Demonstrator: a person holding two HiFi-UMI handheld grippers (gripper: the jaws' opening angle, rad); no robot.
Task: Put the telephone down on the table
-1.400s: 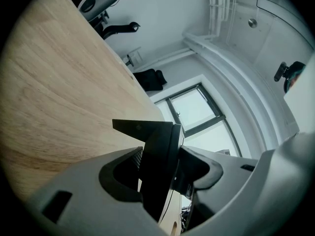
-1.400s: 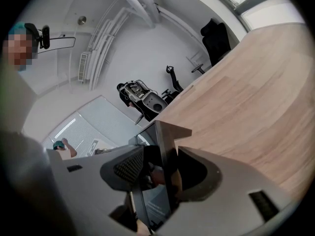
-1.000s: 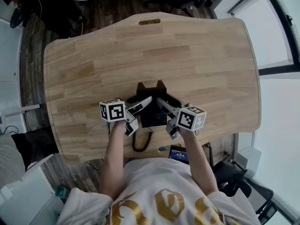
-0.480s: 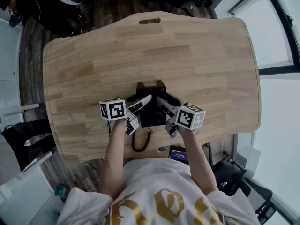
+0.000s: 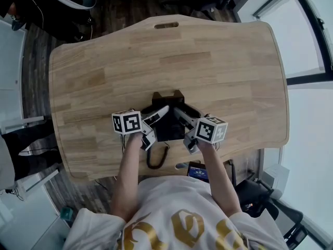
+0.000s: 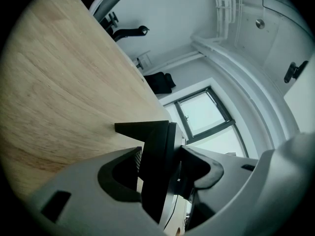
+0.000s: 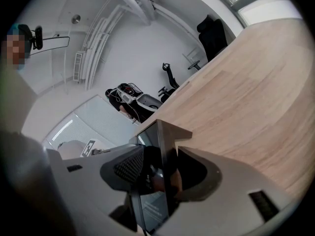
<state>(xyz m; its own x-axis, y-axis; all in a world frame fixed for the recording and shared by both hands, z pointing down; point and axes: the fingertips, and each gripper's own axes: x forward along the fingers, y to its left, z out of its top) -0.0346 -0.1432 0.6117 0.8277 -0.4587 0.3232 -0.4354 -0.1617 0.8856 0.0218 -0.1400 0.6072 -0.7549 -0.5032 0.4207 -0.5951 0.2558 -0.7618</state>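
My left gripper (image 6: 158,156) and right gripper (image 7: 160,166) each clamp one side of black telephone (image 5: 169,125) at near edge of wooden table (image 5: 208,61). Left jaws just opening slightly, telephone between them. Screen print too blurred to read. Coiled cord (image 5: 156,158) hangs toward me.

bright even daylight, sharp focus, fisheye-warped edges

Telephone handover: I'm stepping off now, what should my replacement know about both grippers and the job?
left gripper: shut on the telephone, fingers just been easing open.
right gripper: shut on its other side.
telephone: at the table's near edge, cord trailing toward the person; contact with the wood unclear.
Done: telephone is over the table.
To do: confirm it rests, release both, withdraw.
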